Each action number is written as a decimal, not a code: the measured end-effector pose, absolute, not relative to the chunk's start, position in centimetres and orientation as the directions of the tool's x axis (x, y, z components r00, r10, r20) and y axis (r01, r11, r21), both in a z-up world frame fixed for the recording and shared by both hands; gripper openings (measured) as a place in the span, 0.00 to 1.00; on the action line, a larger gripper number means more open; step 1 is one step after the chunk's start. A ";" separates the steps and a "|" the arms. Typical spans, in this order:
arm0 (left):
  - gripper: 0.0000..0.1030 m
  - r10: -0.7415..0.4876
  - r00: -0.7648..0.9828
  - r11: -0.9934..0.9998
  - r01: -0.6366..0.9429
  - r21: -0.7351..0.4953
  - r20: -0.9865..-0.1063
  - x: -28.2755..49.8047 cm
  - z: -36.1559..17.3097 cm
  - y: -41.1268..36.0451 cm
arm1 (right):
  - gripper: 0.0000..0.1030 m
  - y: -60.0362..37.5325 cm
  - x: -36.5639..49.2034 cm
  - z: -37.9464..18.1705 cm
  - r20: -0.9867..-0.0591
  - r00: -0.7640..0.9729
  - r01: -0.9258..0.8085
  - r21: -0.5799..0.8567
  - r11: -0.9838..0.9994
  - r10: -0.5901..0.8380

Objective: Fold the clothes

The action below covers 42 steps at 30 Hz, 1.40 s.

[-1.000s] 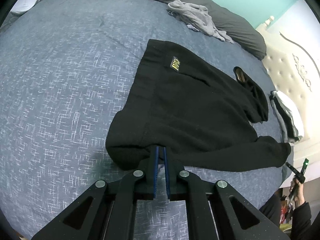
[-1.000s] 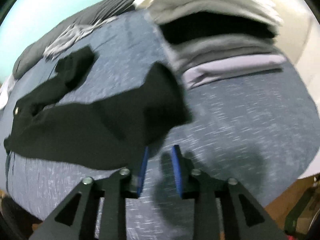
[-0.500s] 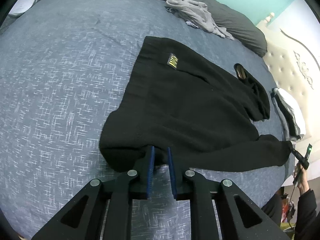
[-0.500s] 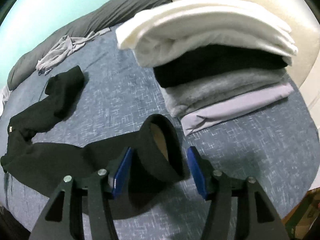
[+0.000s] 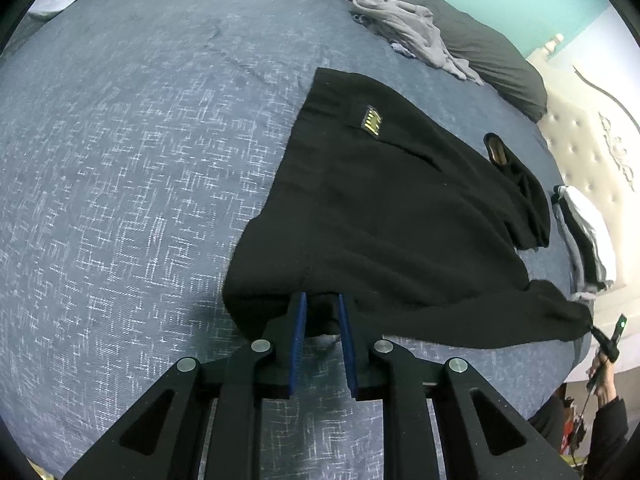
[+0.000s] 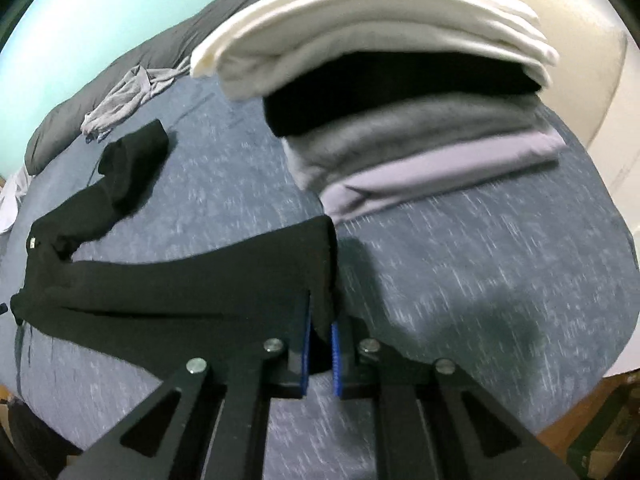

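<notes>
Sweatshirt: black sweatshirt (image 5: 392, 216) is lying spread mostly flat across the blue bedspread (image 5: 132, 184), hem w/ yellow tag (image 5: 371, 120) pointing away from the left cam, far sleeve (image 6: 132, 168) bunching up toward the pillows.
Why flat: judging it's being laid out so sleeves + sides can be folded in; corners are being held to keep the cloth taut, not sagging.
Near sleeve: sleeve (image 6: 224, 276) is stretching out along the bed edge, cuff end lifting off the cover at the right gripper.
Left gripper: left gripper (image 5: 322, 312) is sitting low at the near edge of the body, blue pads a little apart, a fold of black cloth bulging betw. them; looks like it's pinching that fold, tho grip seems loose.
Right gripper: right gripper (image 6: 320, 320) is clamping the cuff, pads nearly together w/ cloth hanging betw. them; view is blurring, so prob. moving.
Folded stack: stack of folded clothes (image 6: 400, 92) is sitting just beyond the cuff, near the headboard (image 5: 600, 152), likely the drop spot for finished items.
Unfolded: grey garment (image 5: 412, 40) is lying crumpled by the dark pillows (image 5: 480, 40), well apart from the sweatshirt.
Stage: sweatshirt is not folded as it lies; sleeve grip fits a fold-in coming.
</notes>
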State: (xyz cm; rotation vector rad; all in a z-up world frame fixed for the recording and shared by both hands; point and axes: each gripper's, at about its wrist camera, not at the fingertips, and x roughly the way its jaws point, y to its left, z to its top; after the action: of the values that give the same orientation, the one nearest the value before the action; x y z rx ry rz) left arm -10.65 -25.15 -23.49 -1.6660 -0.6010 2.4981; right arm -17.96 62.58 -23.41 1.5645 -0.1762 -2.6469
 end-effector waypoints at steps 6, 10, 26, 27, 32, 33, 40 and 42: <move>0.23 0.256 -0.407 -0.918 0.182 -0.353 -0.877 -10.5 -23.8 -26.2 | 0.07 63.1 -17.2 -24.4 -0.884 -0.450 -0.012 0.147 -0.989 -0.126; 0.32 0.230 -0.425 -0.914 0.214 -0.344 -0.875 -10.2 -23.9 -27.5 | 0.08 63.3 -17.3 -24.5 -0.884 -0.450 -0.034 0.156 -0.987 -0.125; 0.00 0.257 -0.393 -0.931 0.143 -0.335 -0.883 -11.1 -26.3 -26.1 | 0.08 62.8 -17.8 -23.0 -0.862 -0.497 -0.053 0.146 -0.988 -0.101; 0.00 0.252 -0.394 -0.934 0.139 -0.328 -0.884 -11.2 -26.2 -25.9 | 0.08 62.6 -17.8 -22.9 -0.860 -0.501 -0.047 0.142 -0.989 -0.099; 0.00 0.195 -0.440 -0.944 0.159 -0.290 -0.877 -10.9 -24.4 -26.5 | 0.08 61.9 -18.1 -21.8 -0.843 -0.531 -0.039 0.123 -0.992 -0.083; 0.00 0.183 -0.453 -0.943 0.170 -0.286 -0.872 -10.8 -23.9 -27.0 | 0.08 61.9 -18.1 -21.4 -0.833 -0.547 -0.041 0.126 -0.991 -0.083; 0.00 0.178 -0.488 -0.939 0.177 -0.296 -0.854 -9.7 -21.4 -29.5 | 0.10 62.2 -18.7 -21.8 -0.839 -0.542 -0.076 0.096 -0.992 -0.040; 0.00 0.188 -0.487 -0.936 0.175 -0.307 -0.853 -9.6 -21.3 -29.5 | 0.14 62.5 -18.6 -22.1 -0.841 -0.541 -0.114 0.081 -0.990 -0.007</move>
State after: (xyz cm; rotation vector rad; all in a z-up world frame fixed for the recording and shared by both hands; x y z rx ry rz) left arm -9.59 -29.52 -21.31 -1.5865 -0.5624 2.6432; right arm -18.62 62.49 -22.12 1.5321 -0.2019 -2.8052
